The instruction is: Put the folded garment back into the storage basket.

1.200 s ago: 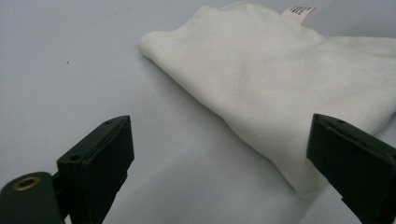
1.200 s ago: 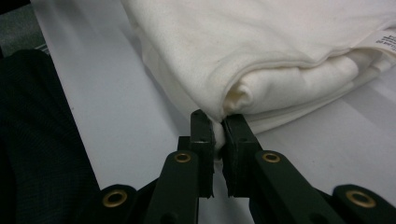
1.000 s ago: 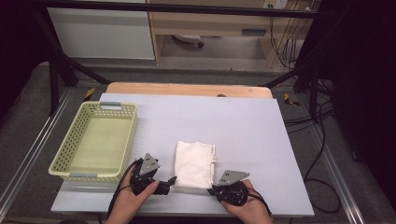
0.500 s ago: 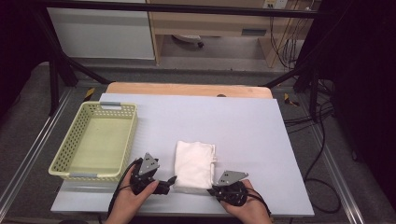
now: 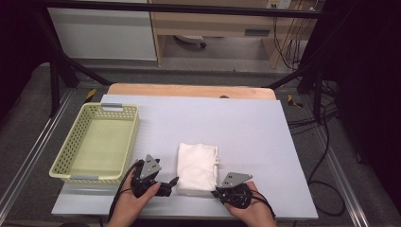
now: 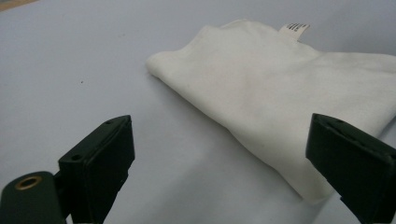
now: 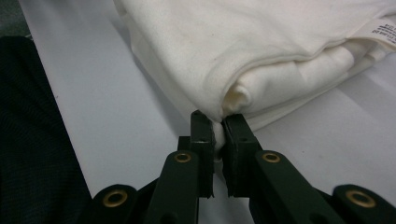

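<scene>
R gripper [image 7: 217, 128] clamped on cloth [image 7: 261, 51] corner, jaws nearly together. L gripper [image 6: 224, 154] wide open, cloth edge between jaws, untouched.

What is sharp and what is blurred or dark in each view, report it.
High view: white folded cloth evenly lit, the room's edges fall black. Left gripper view: cloth in focus, near jaws soft. Right gripper view: the right hand-held gripper pinches a sharp cloth corner; dark at left.

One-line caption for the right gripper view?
Right gripper shut on a corner of the folded white cloth lying on the pale table.
</scene>
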